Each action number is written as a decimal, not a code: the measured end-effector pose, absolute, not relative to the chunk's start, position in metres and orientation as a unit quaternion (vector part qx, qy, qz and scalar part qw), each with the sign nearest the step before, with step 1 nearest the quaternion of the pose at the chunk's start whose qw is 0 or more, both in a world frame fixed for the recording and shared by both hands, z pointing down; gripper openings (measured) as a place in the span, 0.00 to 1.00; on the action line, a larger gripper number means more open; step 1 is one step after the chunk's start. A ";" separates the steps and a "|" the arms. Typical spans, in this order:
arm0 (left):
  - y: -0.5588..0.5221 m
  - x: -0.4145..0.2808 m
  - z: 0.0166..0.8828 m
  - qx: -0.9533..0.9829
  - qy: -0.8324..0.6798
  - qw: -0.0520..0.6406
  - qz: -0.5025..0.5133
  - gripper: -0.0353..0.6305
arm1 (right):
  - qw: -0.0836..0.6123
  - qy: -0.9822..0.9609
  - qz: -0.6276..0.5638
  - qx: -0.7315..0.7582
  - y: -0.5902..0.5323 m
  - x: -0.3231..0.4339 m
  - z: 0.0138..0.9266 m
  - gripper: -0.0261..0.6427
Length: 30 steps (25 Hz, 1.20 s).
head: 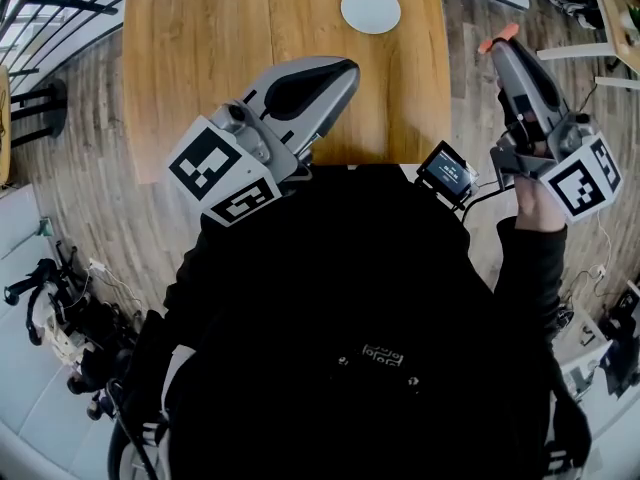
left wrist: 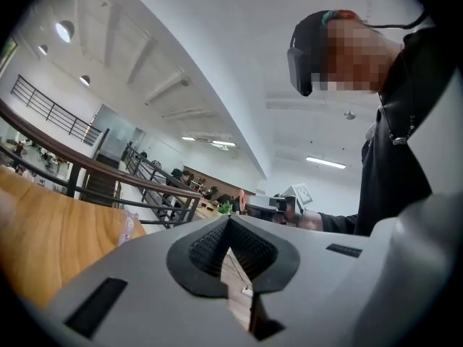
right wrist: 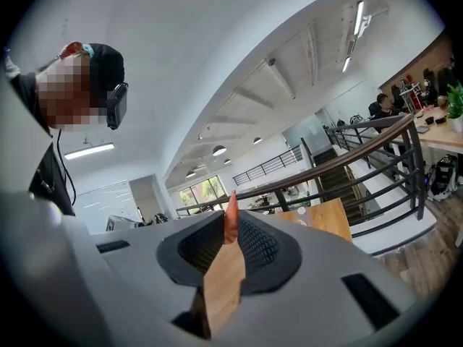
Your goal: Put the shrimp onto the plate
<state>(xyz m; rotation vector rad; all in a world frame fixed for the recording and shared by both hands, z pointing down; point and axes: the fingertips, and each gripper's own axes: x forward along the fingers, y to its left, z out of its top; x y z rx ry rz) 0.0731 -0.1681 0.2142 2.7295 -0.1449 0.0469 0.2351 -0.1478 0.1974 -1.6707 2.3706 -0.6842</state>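
A small orange shrimp point(head: 497, 38) sticks out of the tips of my right gripper point(head: 503, 40), which is shut on it and hangs over the floor just off the right edge of the wooden table point(head: 200, 48). In the right gripper view the shrimp point(right wrist: 231, 219) stands pinched between the black pads. The round white plate point(head: 370, 9) lies on the table's far right part, to the left of and beyond the shrimp. My left gripper point(head: 350, 68) points over the table's near edge, its jaws together with nothing between them point(left wrist: 230, 221).
A black railing point(head: 50, 8) runs past the table's left side, over the wooden floor. White furniture legs point(head: 590, 53) stand at the far right. A small black device with a screen point(head: 447, 173) hangs at the person's chest. A plastic bottle point(left wrist: 129, 226) stands on the table.
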 end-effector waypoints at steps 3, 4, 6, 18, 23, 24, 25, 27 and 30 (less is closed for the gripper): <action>-0.187 0.056 0.226 0.977 -0.033 0.208 0.022 0.06 | 0.063 0.792 -0.236 -0.559 -0.174 0.212 0.205 0.14; -0.192 0.051 0.228 0.977 -0.028 0.210 0.022 0.06 | 0.058 0.792 -0.239 -0.559 -0.180 0.205 0.207 0.14; -0.201 0.041 0.231 0.977 -0.020 0.212 0.023 0.06 | 0.046 0.789 -0.245 -0.562 -0.189 0.195 0.211 0.14; -0.201 0.039 0.261 0.977 0.023 0.205 0.046 0.06 | -0.003 0.773 -0.266 -0.576 -0.209 0.183 0.235 0.14; -0.202 0.051 0.265 0.976 0.014 0.212 0.052 0.06 | -0.014 0.781 -0.271 -0.562 -0.215 0.194 0.245 0.14; -0.203 0.053 0.265 0.976 0.010 0.213 0.051 0.06 | -0.018 0.782 -0.272 -0.561 -0.217 0.199 0.248 0.14; -0.203 0.058 0.264 0.976 0.007 0.214 0.050 0.06 | -0.024 0.784 -0.270 -0.559 -0.218 0.206 0.248 0.14; -0.202 0.068 0.262 0.976 0.001 0.214 0.050 0.06 | -0.035 0.789 -0.262 -0.555 -0.220 0.220 0.247 0.14; -0.215 0.060 0.271 0.974 -0.027 0.218 0.061 0.06 | -0.031 0.795 -0.273 -0.542 -0.233 0.226 0.262 0.14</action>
